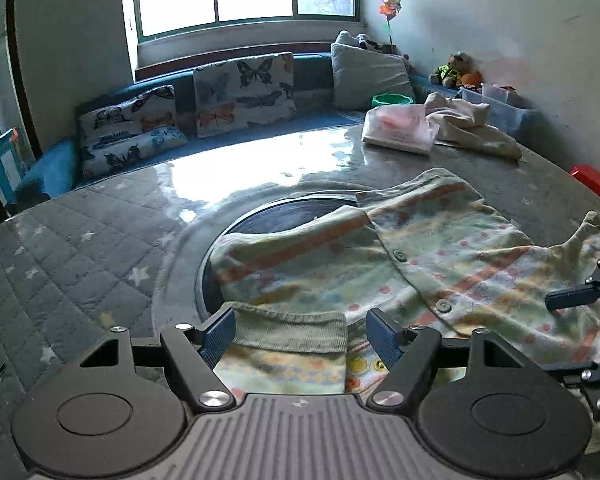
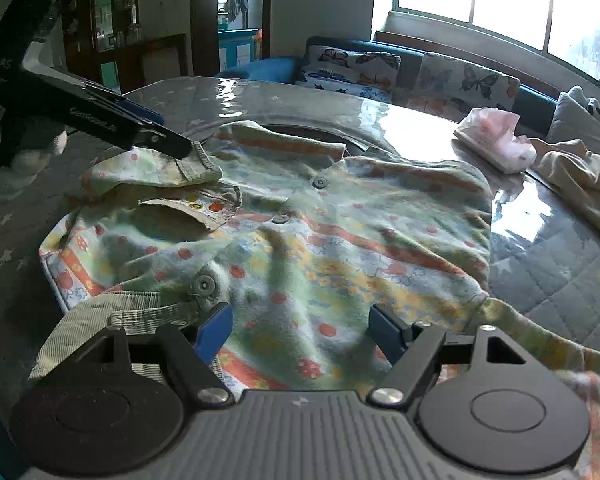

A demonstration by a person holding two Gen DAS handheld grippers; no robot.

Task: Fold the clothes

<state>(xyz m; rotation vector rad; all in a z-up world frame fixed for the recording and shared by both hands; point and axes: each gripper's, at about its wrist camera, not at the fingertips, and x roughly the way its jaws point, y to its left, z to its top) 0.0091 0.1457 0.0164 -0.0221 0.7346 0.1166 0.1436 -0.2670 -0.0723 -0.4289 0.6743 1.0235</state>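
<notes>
A small patterned buttoned shirt (image 1: 440,248) lies spread on the round table, green and orange with dots; it also fills the right wrist view (image 2: 340,240). My left gripper (image 1: 302,330) is open, with the ribbed sleeve cuff (image 1: 292,332) lying between its fingers. In the right wrist view the left gripper (image 2: 180,148) sits over that cuff (image 2: 198,166), folded onto the shirt. My right gripper (image 2: 300,326) is open low over the shirt's near part, beside the ribbed collar band (image 2: 100,312). It shows at the right edge of the left wrist view (image 1: 572,300).
The table (image 1: 100,248) has a quilted grey star cover under glossy plastic and a dark round centre (image 1: 284,212). A pink packet (image 1: 400,128) and a cream garment (image 1: 472,128) lie at its far side. A blue sofa with butterfly cushions (image 1: 244,92) stands behind.
</notes>
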